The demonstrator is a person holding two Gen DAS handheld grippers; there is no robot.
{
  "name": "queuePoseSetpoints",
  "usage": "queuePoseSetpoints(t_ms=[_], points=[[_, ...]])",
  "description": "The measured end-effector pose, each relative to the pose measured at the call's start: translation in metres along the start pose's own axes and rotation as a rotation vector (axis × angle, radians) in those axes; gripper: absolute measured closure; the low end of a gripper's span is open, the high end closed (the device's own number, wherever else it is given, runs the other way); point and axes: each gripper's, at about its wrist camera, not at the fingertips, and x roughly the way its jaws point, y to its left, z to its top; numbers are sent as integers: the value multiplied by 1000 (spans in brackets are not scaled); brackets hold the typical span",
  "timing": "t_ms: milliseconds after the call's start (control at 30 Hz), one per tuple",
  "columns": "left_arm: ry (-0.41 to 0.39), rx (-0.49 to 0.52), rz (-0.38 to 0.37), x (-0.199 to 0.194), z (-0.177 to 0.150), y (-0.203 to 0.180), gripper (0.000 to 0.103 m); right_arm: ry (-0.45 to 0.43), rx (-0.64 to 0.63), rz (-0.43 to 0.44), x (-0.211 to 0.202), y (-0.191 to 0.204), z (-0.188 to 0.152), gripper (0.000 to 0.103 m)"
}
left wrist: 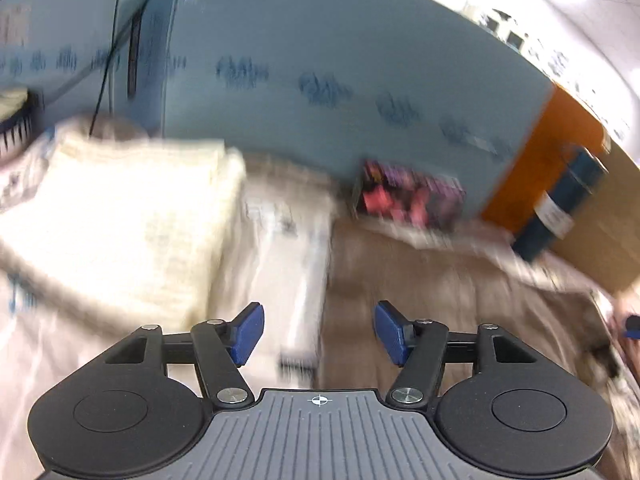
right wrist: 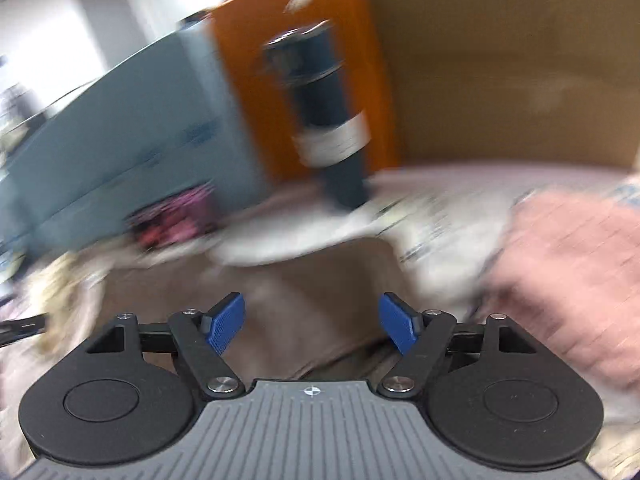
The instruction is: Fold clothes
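Left wrist view: the left gripper point(left wrist: 319, 332) hangs spread and empty above a brown garment point(left wrist: 440, 300); left of that garment lies a folded cream piece point(left wrist: 132, 220).

Right wrist view: the right gripper point(right wrist: 312, 326) is likewise spread, holding nothing, over the brown garment point(right wrist: 280, 280), with a pink piece point(right wrist: 572, 280) to its right. The brown garment looks unfolded, so most folding remains.

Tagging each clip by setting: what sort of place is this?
Probably a staged tabletop in an office or lab, not a home: clothes like a cream garment and a pink one lie before a blue partition and cardboard board, beside a dark bottle.
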Motion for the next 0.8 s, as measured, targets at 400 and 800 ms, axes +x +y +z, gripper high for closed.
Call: queuePoseSetpoints(t_ms=[400,800], points=[[112,99,26,-12,-88,-24,70,238,-75,3,40,32,-67,48],[30,219,100,-18,-75,-49,102,163,-61,46,0,12,-72,97]])
